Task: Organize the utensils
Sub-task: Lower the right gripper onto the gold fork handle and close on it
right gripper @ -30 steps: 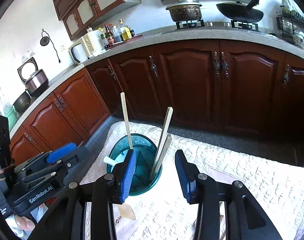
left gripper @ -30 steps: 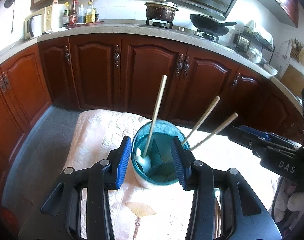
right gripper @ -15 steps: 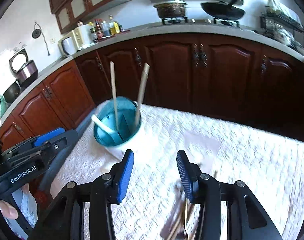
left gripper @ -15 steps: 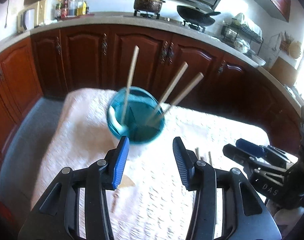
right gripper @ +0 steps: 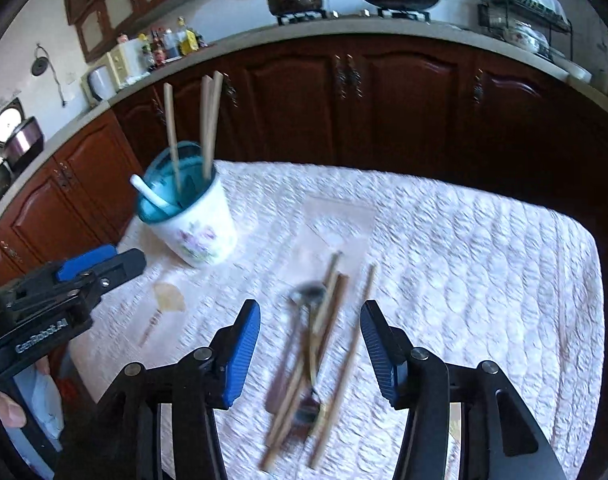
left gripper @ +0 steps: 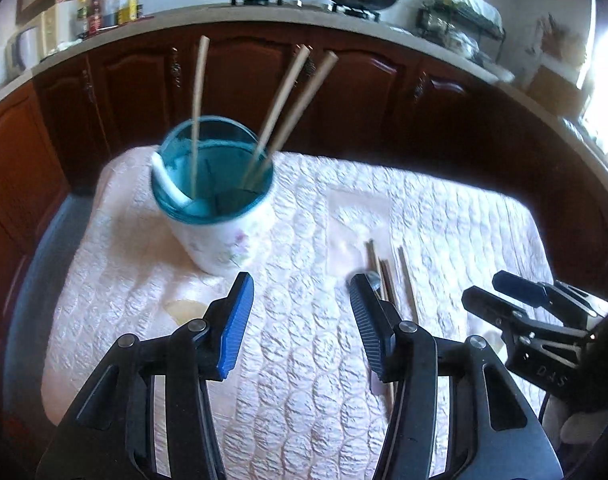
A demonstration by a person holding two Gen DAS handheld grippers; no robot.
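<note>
- Left wrist view: left gripper [left gripper: 300, 316] low in frame, fingers apart and opening, nothing between them, only quilted cloth [left gripper: 444, 216] on the surface below.
- Ahead and to the left, a white floral holder [left gripper: 220, 232] with a teal rim, standing on the cloth; three chopsticks [left gripper: 288, 100] upright inside, plus a white spoon [left gripper: 168, 184] leaning on the rim.
- To the right, just past the right-hand finger, loose chopsticks [left gripper: 408, 280] lying flat on the cloth; right gripper [left gripper: 508, 292] visible at the far right edge.
- Right wrist view: right gripper [right gripper: 310, 344] above a blurred pile of loose utensils [right gripper: 324, 344] on the cloth, fingers apart and opening, astride the pile but not pressing on anything.
- Pile: several pale wooden chopsticks, a darker one, and a metal spoon [right gripper: 308, 294], crossing and touching one another.
- Holder [right gripper: 196, 232] well apart to the upper left; left gripper [right gripper: 100, 268] at the left edge, near the holder.
- Handling, as a judgement: chopsticks light, stiff, thin and prone to roll; best pinched across the middle of the shaft, one at a time, lifted clear of neighbours.
- Metal spoon likely slippery; handle the safer hold. Holder looks ceramic, so tippable and breakable if knocked.
</note>
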